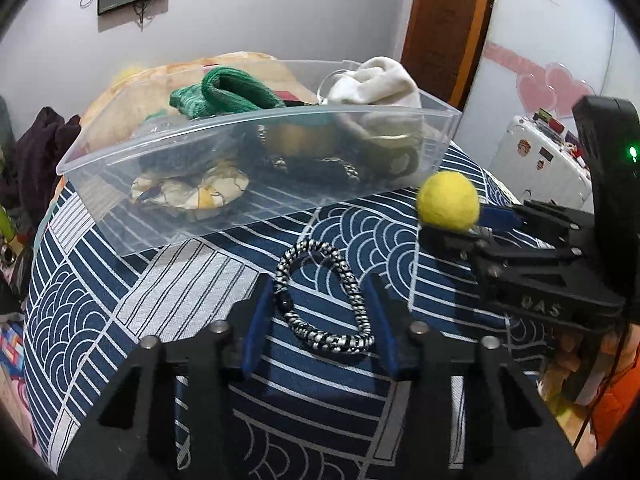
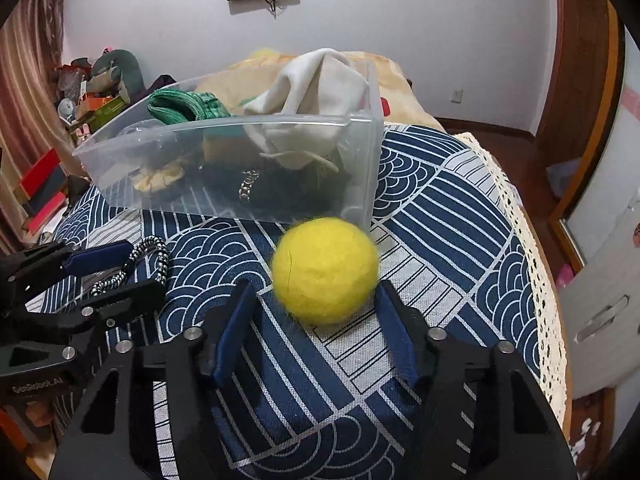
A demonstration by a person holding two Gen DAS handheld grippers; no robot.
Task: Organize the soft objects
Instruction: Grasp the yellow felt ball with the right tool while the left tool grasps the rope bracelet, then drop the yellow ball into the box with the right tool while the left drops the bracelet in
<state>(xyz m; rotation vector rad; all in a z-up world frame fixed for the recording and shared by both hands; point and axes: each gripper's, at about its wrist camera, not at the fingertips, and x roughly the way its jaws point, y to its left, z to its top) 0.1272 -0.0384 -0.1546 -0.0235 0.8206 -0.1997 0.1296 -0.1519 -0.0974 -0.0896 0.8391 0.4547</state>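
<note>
A black-and-white braided bracelet (image 1: pixel 324 300) lies on the blue patterned bedspread (image 1: pixel 328 392). It sits between the blue pads of my left gripper (image 1: pixel 318 296), which touch it on both sides; the same grip shows in the right wrist view on the bracelet (image 2: pixel 148 260). A yellow felt ball (image 2: pixel 325 270) rests between the fingers of my right gripper (image 2: pixel 312 286). The right pad (image 2: pixel 394 332) is against the ball, while a narrow gap remains at the left pad. From the left wrist view the ball (image 1: pixel 448 204) sits at the right gripper's tips.
A clear plastic bin (image 1: pixel 248 208) stands just behind both objects, holding a green knit piece (image 1: pixel 224 94), a white cloth (image 1: pixel 376 80), a scrunchie (image 1: pixel 192 192) and dark items. The bed's lace edge (image 2: pixel 536 280) drops off at the right. A white suitcase (image 1: pixel 544 156) stands beyond.
</note>
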